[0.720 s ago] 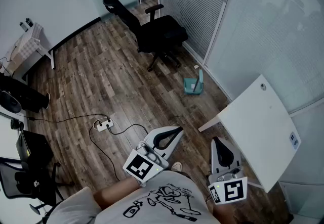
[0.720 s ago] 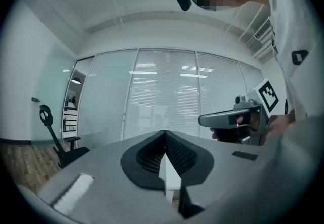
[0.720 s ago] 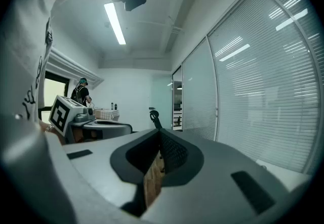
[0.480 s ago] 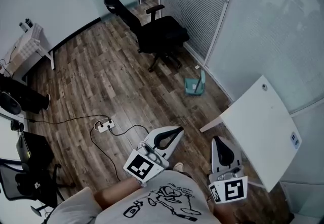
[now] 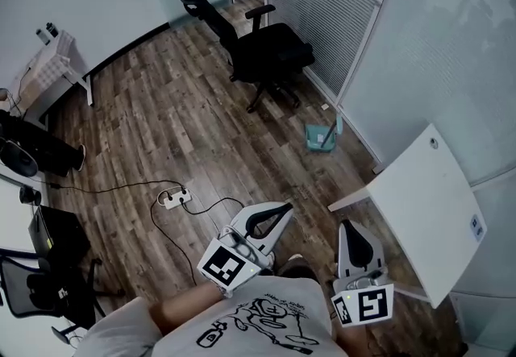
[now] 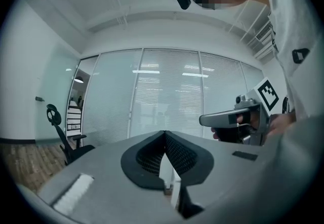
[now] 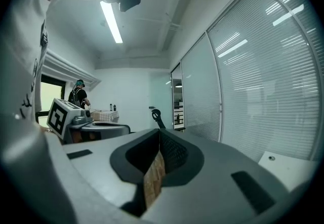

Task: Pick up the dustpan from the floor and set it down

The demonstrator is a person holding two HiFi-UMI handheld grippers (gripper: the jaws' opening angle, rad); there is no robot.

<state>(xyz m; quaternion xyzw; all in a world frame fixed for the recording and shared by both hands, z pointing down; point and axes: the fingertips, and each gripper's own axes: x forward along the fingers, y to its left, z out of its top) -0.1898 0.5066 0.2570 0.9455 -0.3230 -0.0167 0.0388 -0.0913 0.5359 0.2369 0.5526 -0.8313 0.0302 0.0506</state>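
The teal dustpan [image 5: 322,136] stands on the wood floor by the glass wall, just past the black office chair, with its handle leaning up against the wall. Both grippers are held low in front of the person's body, far short of the dustpan. My left gripper [image 5: 282,207] points toward the dustpan with its jaws together and nothing between them. My right gripper [image 5: 349,226] is also shut and empty, beside the white table's corner. In the left gripper view the jaws [image 6: 164,134] meet at the tip, and in the right gripper view [image 7: 159,134] they do the same.
A black office chair [image 5: 266,57] stands on the floor before the blinds. A white table [image 5: 427,210] juts in at the right. A power strip [image 5: 172,197] with trailing cables lies left of the grippers. Dark equipment [image 5: 36,150] lines the left wall.
The head view has swung a little, so the chair, dustpan and table sit further right in the picture. Both grippers keep their places and stay shut.
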